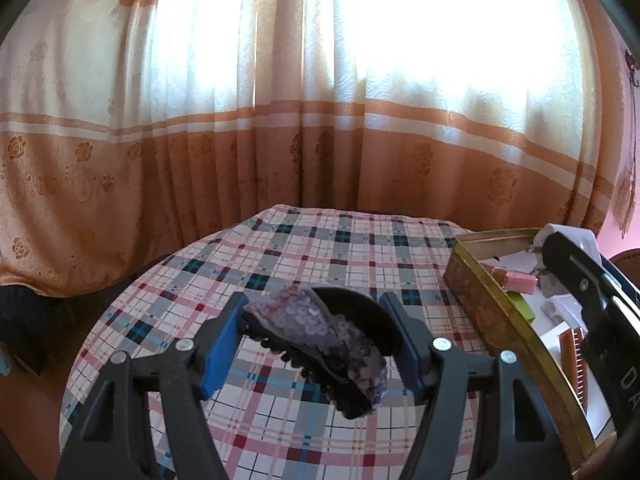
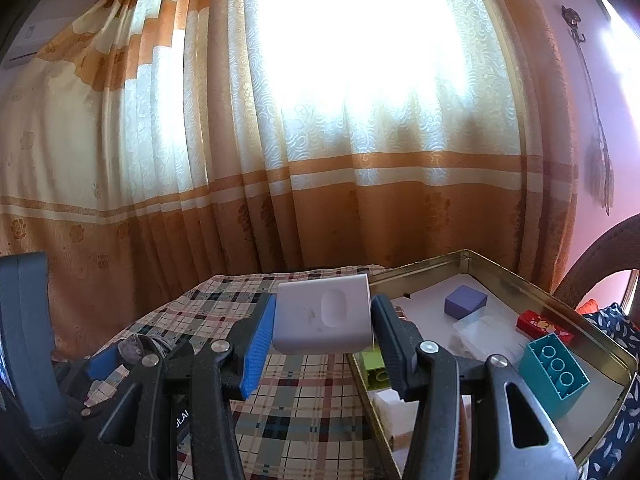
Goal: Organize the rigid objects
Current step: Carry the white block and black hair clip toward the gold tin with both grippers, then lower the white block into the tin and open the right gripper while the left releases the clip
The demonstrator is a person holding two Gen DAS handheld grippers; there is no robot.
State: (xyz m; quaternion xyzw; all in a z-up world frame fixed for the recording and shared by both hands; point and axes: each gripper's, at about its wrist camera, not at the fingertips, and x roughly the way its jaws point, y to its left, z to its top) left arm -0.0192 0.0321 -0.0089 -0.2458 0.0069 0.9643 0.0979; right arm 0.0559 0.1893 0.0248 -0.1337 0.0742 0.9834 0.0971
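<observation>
Pinching sequined hair clip: left hand-held gripper | right hand-held gripper: clamped on white box

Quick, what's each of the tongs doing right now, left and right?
Left tongs: closed on a sequined hair clip, held above the checked tablecloth.
Right tongs: closed on a white box, beside the tin.

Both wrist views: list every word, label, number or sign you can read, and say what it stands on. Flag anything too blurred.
"DA": white letters, cut off by the frame edge, on the black body of the right claw, seen in the left wrist view.
"t.AI": white letters, only partly visible, on the black body of the left claw, low in the right wrist view.
Red box in the tin: printed picture, any text too blurred to read.
Nothing else readable.
</observation>
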